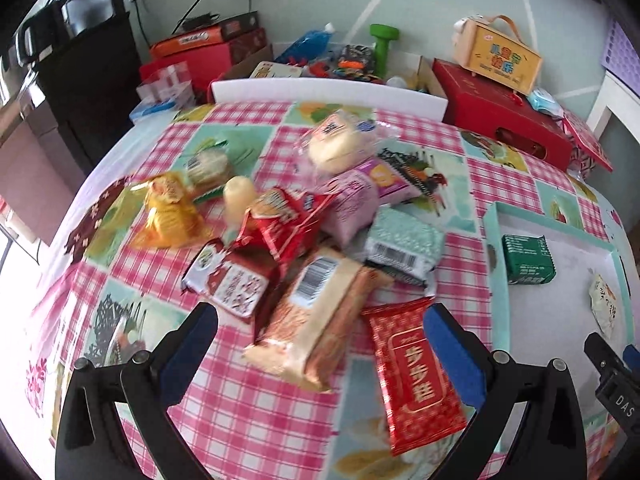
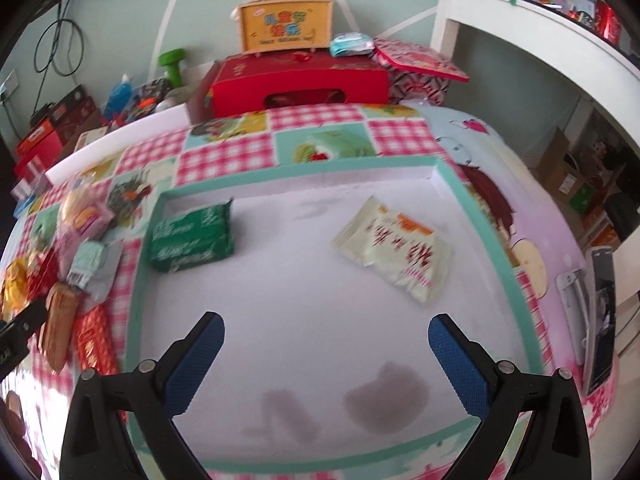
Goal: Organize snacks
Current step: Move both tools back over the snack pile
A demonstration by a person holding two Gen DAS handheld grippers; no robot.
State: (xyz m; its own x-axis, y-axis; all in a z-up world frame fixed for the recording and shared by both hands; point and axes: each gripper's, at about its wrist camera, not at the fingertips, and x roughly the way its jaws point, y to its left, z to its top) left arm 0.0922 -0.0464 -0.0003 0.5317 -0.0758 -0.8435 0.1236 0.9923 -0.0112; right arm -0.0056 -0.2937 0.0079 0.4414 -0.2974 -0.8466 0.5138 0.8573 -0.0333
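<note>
A heap of snack packets lies on the checked tablecloth [image 1: 248,412]. My left gripper [image 1: 320,320] hangs open over the near end of a tan biscuit pack [image 1: 316,312], with a red packet [image 1: 416,376] by its right finger. A dark red packet [image 1: 232,280], a yellow packet [image 1: 168,216] and a mint packet [image 1: 404,244] lie further in. A teal-rimmed white tray [image 2: 136,280] holds a green packet [image 2: 192,236] and a cream packet [image 2: 396,248]. My right gripper [image 2: 326,330] is open above the tray's bare floor, holding nothing.
A red gift box [image 2: 300,80] with a yellow handled box [image 2: 286,24] on it stands at the table's far edge. Cartons and clutter [image 1: 320,60] lie behind a white foam strip [image 1: 328,92]. A phone [image 2: 600,316] rests at the table's right edge beside a white shelf [image 2: 532,28].
</note>
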